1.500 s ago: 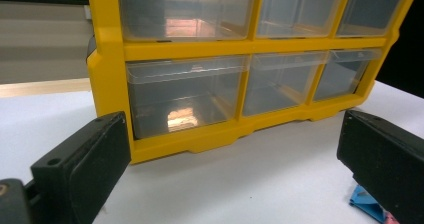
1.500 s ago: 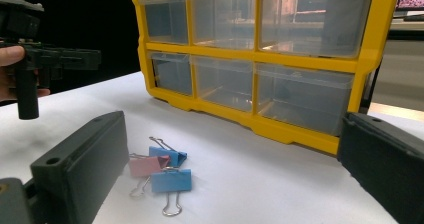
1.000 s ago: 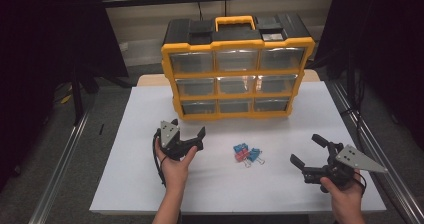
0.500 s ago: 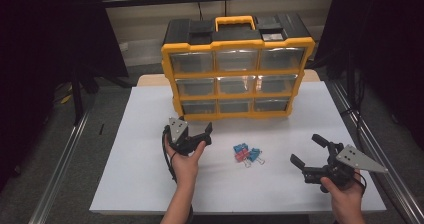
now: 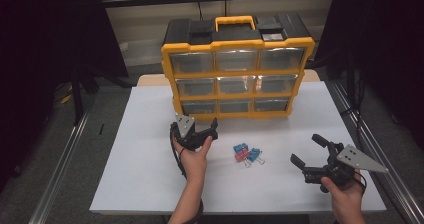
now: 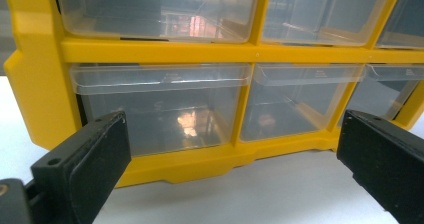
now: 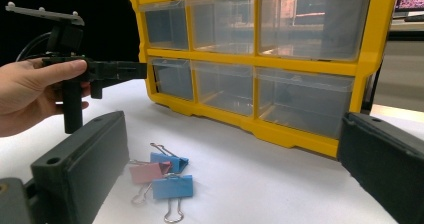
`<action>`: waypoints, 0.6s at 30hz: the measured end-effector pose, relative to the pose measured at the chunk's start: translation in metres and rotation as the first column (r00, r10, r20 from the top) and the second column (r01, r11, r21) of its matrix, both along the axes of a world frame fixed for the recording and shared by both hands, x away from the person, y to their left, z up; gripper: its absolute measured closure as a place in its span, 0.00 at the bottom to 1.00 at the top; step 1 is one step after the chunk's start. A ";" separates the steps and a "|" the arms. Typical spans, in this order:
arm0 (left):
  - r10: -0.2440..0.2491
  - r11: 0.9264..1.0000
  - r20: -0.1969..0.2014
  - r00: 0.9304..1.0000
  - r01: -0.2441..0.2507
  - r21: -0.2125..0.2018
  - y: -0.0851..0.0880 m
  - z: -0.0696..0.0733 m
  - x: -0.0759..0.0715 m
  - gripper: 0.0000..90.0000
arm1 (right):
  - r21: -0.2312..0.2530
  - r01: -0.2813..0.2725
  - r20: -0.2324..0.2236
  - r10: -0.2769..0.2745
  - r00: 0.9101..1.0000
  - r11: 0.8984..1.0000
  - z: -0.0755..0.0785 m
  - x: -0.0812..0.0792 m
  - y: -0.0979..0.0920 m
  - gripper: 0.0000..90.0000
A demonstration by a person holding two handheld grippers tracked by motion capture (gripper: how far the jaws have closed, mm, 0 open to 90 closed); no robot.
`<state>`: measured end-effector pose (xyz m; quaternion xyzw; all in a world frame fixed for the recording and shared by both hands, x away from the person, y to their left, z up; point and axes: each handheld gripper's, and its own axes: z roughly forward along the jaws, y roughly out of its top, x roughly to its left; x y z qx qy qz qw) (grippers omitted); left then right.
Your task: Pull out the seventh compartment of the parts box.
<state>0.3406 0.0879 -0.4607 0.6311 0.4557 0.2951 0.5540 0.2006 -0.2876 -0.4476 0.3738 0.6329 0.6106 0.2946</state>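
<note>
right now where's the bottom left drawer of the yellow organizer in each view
High view: the bottom left drawer sits at the organizer's lower left, just above the left gripper.
Left gripper view: it spans centre-left, between the open jaws.
Right gripper view: left of centre, beside the left gripper's tip.
Shared landmark: the yellow organizer frame.

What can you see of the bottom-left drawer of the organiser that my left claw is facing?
The bottom-left drawer is clear plastic with a moulded lip along its top front edge as a pull. It sits fully shut in the yellow organiser, lowest row, at that row's left end in the high view. It looks empty; only reflections show inside. The left claw stands open in front of it, jaws wide apart, not touching it. The organiser rests on the white table.
</note>
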 end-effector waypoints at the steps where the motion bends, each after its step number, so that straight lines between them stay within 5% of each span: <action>1: 0.008 1.000 -0.001 1.000 -0.008 -0.015 -0.002 0.000 0.001 0.01 | -0.001 0.000 0.000 0.000 1.000 1.000 0.000 0.000 0.000 0.00; 2: 0.005 1.000 0.005 1.000 -0.005 0.010 -0.001 0.000 0.002 0.01 | -0.001 0.000 0.000 0.000 1.000 1.000 0.000 0.000 0.000 0.00; 13: 0.036 0.999 0.014 0.999 -0.036 -0.004 -0.010 -0.003 0.012 0.01 | 0.001 -0.001 0.001 0.001 1.000 1.000 0.000 0.000 0.000 0.00; 18: 0.048 0.998 0.008 0.999 -0.047 -0.038 -0.016 -0.008 0.016 0.01 | 0.002 0.002 -0.002 -0.002 1.000 1.000 0.000 0.000 0.000 0.00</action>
